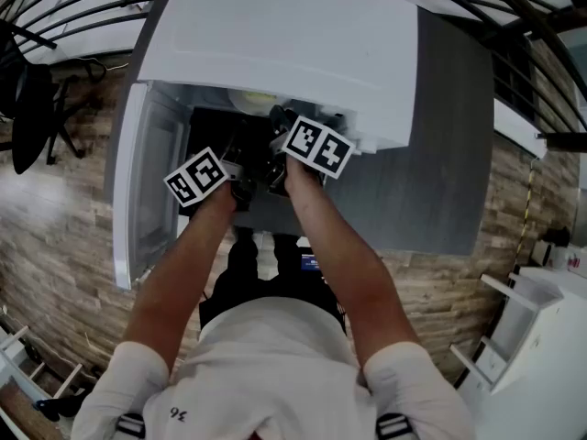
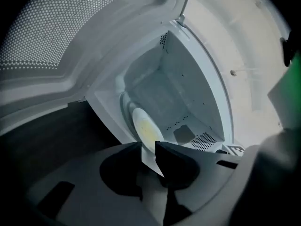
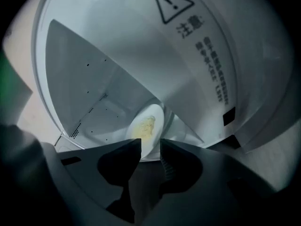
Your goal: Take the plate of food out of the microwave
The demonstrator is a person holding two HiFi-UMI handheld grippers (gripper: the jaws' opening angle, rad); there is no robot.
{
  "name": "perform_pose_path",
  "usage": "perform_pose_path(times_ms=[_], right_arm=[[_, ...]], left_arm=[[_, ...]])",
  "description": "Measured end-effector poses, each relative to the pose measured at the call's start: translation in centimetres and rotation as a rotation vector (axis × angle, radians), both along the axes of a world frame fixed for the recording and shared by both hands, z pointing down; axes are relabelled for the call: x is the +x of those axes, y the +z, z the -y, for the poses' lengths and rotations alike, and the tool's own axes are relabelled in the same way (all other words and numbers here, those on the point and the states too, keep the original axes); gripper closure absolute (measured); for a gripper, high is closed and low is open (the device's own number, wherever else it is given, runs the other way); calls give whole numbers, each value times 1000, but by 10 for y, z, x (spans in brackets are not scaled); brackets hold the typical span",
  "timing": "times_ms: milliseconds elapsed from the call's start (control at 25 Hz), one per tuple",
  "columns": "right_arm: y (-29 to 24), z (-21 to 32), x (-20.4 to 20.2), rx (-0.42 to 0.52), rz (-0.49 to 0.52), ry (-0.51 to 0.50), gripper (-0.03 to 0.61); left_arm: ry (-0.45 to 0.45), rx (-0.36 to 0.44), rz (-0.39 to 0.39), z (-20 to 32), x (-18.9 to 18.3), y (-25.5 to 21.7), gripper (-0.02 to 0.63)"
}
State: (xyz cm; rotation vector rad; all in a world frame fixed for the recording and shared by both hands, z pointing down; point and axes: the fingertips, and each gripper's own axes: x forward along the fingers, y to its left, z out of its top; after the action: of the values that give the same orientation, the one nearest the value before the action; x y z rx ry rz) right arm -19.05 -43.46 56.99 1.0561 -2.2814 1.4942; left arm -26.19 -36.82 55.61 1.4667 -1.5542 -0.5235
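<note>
A white plate [image 2: 146, 126] with yellow food on it lies inside the white microwave [image 1: 275, 35], whose door [image 1: 147, 181] stands swung open to the left. In the left gripper view my left gripper [image 2: 148, 149] is shut on the plate's near rim, and a white sliver of rim shows between the jaws. From the other side my right gripper [image 3: 150, 147] is shut on the rim of the same plate [image 3: 146, 126]. In the head view both grippers sit at the cavity mouth, and only a pale edge of the plate [image 1: 254, 102] shows there.
The microwave stands on a grey counter [image 1: 431, 181]. The door's perforated window [image 2: 47, 27] is close on the left. A warning label [image 3: 207, 46] marks the cavity frame. A black chair [image 1: 32, 108] and a white unit [image 1: 550, 356] stand on the wooden floor.
</note>
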Motion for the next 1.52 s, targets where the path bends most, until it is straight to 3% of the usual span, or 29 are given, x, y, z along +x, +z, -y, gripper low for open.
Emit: perform_pose_path(times_ms=[360,480,760,1520], right_arm=[[13,6,3,-77,22,68,478],[12,8,4,-77,39,82,522],[12,10,5,-102,69,112,538],[2,-6,23,-171,151,123,552]], left_arm=[[42,-8,-22,8,1,5,541],[59,-6,-24,11,0,6,541],[66,-9,-31,14,-9,10,541],[103,53,-86,23,-22,12,541]])
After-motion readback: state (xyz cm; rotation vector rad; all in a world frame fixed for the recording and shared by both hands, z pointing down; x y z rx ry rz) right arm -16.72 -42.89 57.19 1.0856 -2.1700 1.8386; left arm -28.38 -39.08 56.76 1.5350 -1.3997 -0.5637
